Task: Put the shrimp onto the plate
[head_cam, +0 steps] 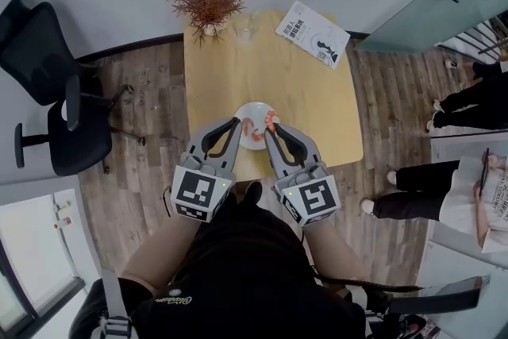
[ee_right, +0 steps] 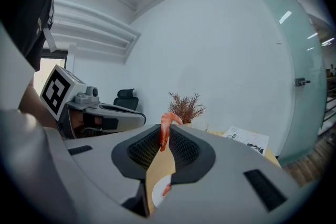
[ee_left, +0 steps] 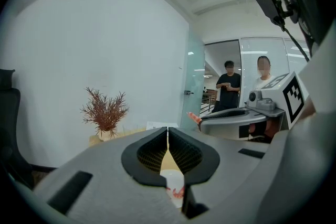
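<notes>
Shrimp poised over the plate, ready to set down

Mid-frame on the yellow table [head_cam: 270, 83], the white plate [head_cam: 254, 108] holds a second shrimp [head_cam: 249, 129]. The right gripper [head_cam: 271, 123] pinches the shrimp [ee_right: 165, 131] at the plate's right edge, so centre it, lower, then release. The left gripper [head_cam: 237, 121] is closed on nothing.

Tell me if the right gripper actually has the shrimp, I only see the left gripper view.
Observer: Yes. In the right gripper view, the right gripper is shut on the shrimp, whose curled end sticks up past the jaw tips.
Operator: Is it over the plate?
Observer: In the head view, its tips reach over the right rim of the plate. I cannot tell the height.
Operator: And where does my left gripper sit?
Observer: In the head view, the left gripper points at the left rim, opposite the right one.
</notes>
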`<action>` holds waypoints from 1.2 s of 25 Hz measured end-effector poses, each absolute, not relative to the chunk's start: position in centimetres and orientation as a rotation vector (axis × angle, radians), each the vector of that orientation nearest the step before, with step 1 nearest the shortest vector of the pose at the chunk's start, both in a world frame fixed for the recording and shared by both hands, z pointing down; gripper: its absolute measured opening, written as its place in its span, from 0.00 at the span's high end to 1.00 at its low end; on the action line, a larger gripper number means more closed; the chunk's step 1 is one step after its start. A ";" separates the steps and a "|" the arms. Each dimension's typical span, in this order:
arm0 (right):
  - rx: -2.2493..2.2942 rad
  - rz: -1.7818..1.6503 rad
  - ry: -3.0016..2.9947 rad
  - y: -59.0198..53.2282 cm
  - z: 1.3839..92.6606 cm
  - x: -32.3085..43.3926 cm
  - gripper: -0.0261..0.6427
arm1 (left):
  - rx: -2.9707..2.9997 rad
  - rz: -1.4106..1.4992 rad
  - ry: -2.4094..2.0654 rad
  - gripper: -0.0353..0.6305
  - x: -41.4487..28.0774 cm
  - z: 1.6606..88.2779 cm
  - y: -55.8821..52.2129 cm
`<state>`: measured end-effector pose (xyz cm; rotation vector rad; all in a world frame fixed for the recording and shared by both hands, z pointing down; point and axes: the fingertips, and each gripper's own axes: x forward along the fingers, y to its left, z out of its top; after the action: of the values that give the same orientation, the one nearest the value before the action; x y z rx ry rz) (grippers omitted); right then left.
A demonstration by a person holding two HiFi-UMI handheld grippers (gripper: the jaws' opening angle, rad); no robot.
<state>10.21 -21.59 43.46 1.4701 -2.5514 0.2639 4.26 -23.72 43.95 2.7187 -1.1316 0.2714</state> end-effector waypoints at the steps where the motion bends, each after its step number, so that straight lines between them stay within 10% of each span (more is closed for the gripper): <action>1: 1.465 0.267 -2.543 -21.8 43.9 10.3 0.89 | 2.720 0.273 -1.132 0.94 4.2 44.0 -23.8; 30: 1.208 0.314 -2.222 -25.6 59.1 12.0 0.89 | 2.657 0.296 -1.194 0.94 2.2 45.3 -26.3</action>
<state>12.04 -25.62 59.15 1.2084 -2.2225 0.3140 2.25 -26.28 45.33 2.6570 -1.1935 0.2961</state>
